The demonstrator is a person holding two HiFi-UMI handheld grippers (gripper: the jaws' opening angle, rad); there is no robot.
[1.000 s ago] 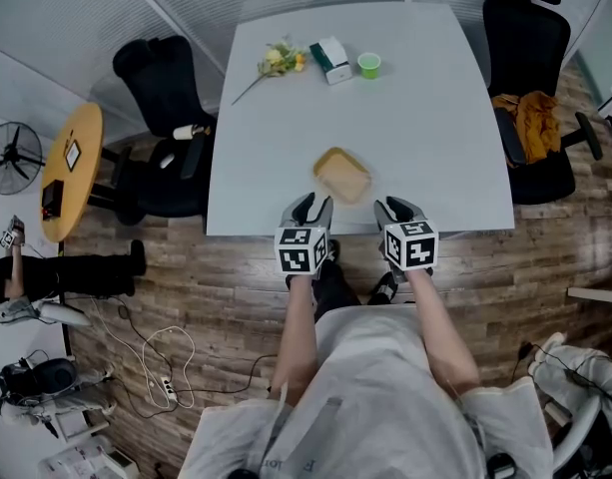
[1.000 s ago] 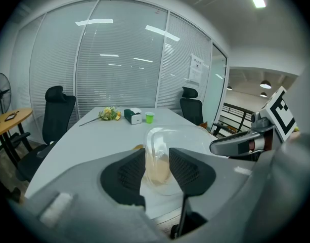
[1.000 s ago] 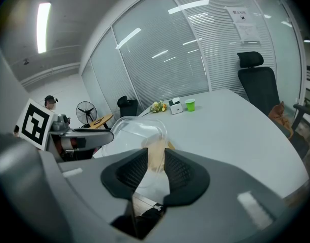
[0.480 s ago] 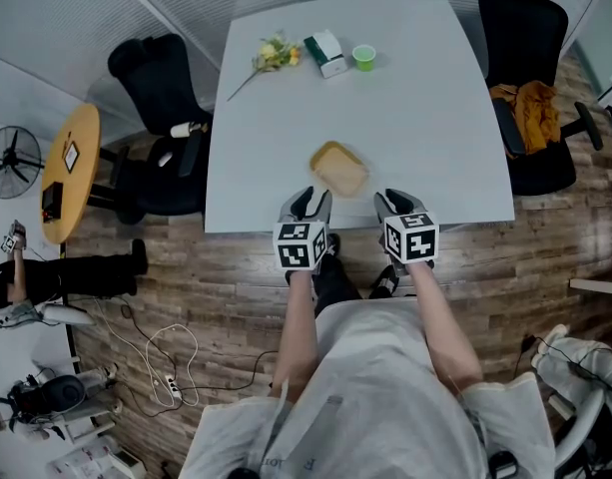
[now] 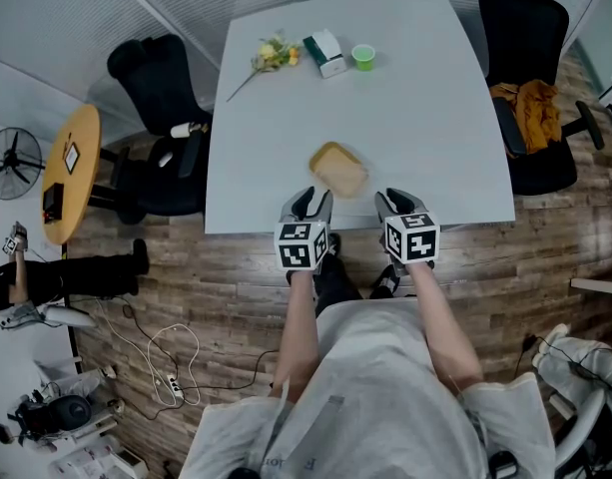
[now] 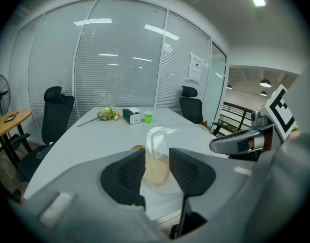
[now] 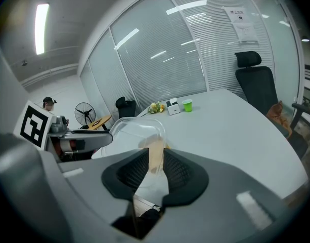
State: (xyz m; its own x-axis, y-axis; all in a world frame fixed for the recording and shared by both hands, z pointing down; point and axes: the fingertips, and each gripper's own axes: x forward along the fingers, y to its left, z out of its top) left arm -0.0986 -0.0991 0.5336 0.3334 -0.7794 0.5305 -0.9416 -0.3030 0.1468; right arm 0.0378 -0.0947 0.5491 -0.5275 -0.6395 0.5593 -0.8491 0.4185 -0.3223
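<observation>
While the person [image 5: 375, 367] is standing at the near edge of the grey tabletop [image 5: 425, 118], the left gripper [image 5: 307, 204] and the right gripper [image 5: 393, 204] are hovering side by side just over that edge, each one turning its marker cube [image 5: 303, 247] upward. The fingers of the left gripper are standing a little apart and are clamping nothing. The clear lidded container [image 5: 338, 170] is showing through their gap, just in front of the tips, and I cannot tell if they are touching it. The fingers of the right gripper are leaving a narrower gap, also empty, and are staying slightly apart from the right side of the container. The container, with something pale yellow inside, is lying on the tabletop between and just beyond the two grippers, near the edge. In my judgement this is making a risk: a push from one fingertip could be sliding or turning the light box, a careless pull could be bringing it over the edge, and a hard squeeze could be denting its thin plastic. At the far end a bunch of flowers [image 5: 276, 56], a green and white box [image 5: 328, 54] and a small green cup [image 5: 363, 58] are lying in a row. No print on the box is readable, the cubes are carrying only black and white square patterns, and the paper notice [image 6: 195, 68] on the glass wall [image 6: 119, 70] is too small to read
</observation>
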